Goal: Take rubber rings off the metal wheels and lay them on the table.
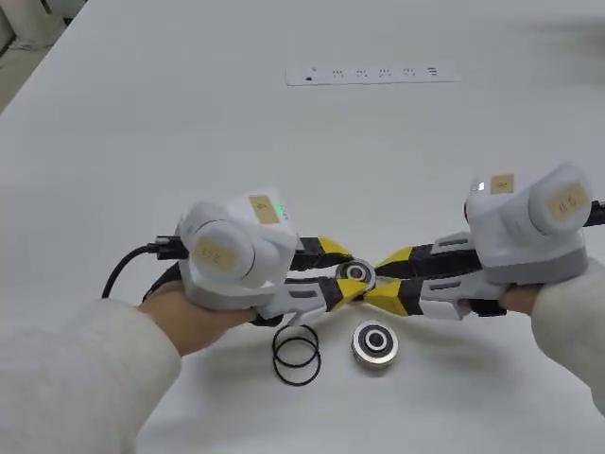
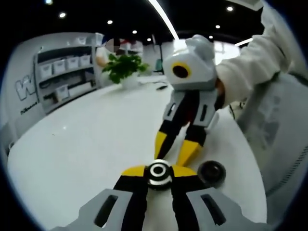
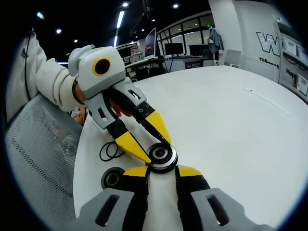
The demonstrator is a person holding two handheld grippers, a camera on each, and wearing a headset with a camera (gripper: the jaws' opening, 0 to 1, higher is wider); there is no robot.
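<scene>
Two handheld grippers meet tip to tip above a white worktop [image 1: 189, 113]. The left gripper [image 1: 346, 273] and the right gripper [image 1: 375, 276] each clench their fingers on one metal wheel [image 1: 355, 273], held off the surface. Below it a second wheel [image 1: 375, 343] lies flat on the worktop, beside two loose black rubber rings [image 1: 296, 353].

White table [image 1: 142, 142], power strip [image 1: 373, 74], two rubber rings [image 1: 296, 353], one metal wheel [image 1: 375, 342]

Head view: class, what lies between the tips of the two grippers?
A metal wheel, pinched from one side by the left gripper and from the other by the right gripper. Both gripper views show the same wheel at the jaw tips.
</scene>
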